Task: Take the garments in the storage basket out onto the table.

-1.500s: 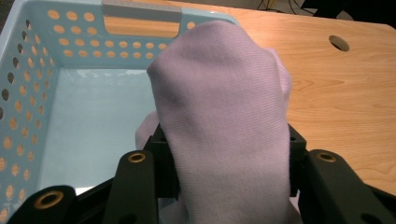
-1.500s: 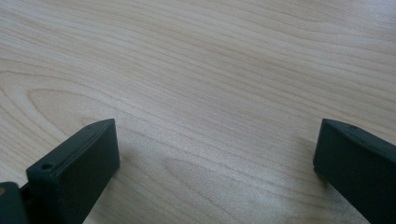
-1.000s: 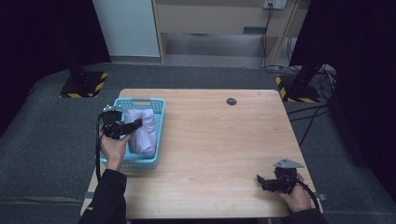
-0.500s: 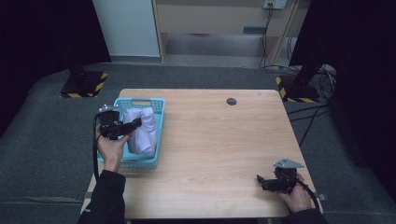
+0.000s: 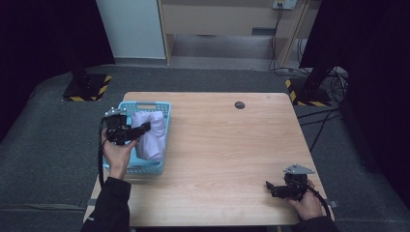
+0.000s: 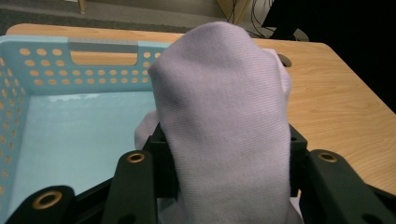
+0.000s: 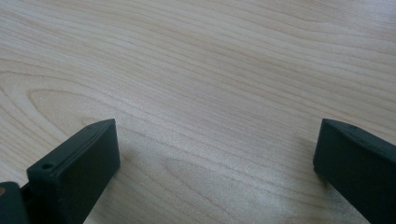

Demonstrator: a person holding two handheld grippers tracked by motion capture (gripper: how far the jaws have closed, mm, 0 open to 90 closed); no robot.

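A pale lilac cloth (image 5: 151,137) lies bunched in the light-blue perforated basket (image 5: 145,103) at the table's left edge. My left gripper (image 5: 144,127) reaches over the basket from its left side and is shut on the cloth. In the left gripper view the cloth (image 6: 224,102) bulges up between the black jaws, above the basket's floor and wall (image 6: 46,70). My right gripper (image 5: 269,185) rests low at the table's front right corner. It is open, with only bare wood between its jaws (image 7: 215,154).
The wooden table (image 5: 232,145) has a small dark round spot (image 5: 239,105) near its far edge. Grey carpet surrounds it. Black stands with yellow-striped bases (image 5: 84,89) are at the back left and back right, with cables at the right.
My left gripper and the cloth have barely shifted over the basket. The right gripper has not moved.
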